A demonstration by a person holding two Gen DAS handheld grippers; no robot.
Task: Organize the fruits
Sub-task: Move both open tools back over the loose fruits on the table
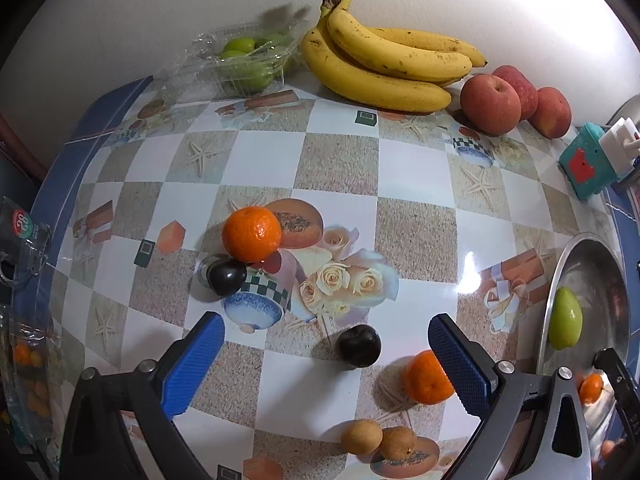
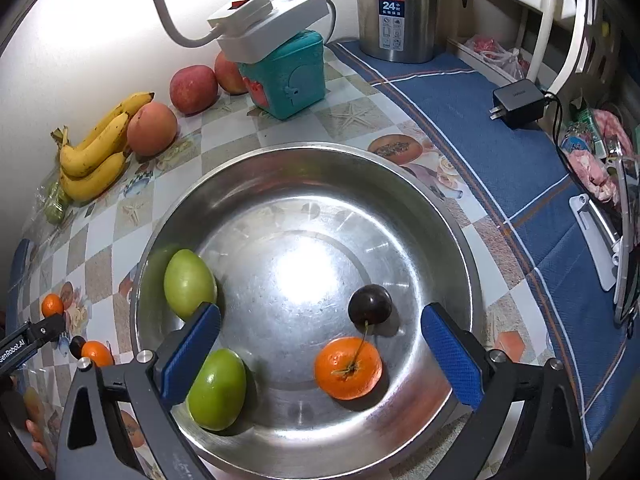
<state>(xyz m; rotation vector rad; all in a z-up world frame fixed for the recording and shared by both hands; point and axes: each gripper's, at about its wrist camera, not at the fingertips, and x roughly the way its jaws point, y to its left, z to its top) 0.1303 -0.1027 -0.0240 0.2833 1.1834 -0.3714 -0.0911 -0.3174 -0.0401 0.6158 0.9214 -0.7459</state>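
Two views. Left wrist: left gripper (image 1: 326, 344) spread wide, holding nothing; cherry (image 1: 358, 346) on table (image 1: 416, 236) between pads, untouched. Right wrist: right gripper (image 2: 320, 354) wide open, empty, above bowl (image 2: 448, 216); orange (image 2: 348, 368), cherry (image 2: 370, 304) inside, untouched.

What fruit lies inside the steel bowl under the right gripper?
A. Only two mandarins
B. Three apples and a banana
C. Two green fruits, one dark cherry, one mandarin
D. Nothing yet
C: the right wrist view shows the steel bowl holding two green fruits, a dark cherry and a mandarin.
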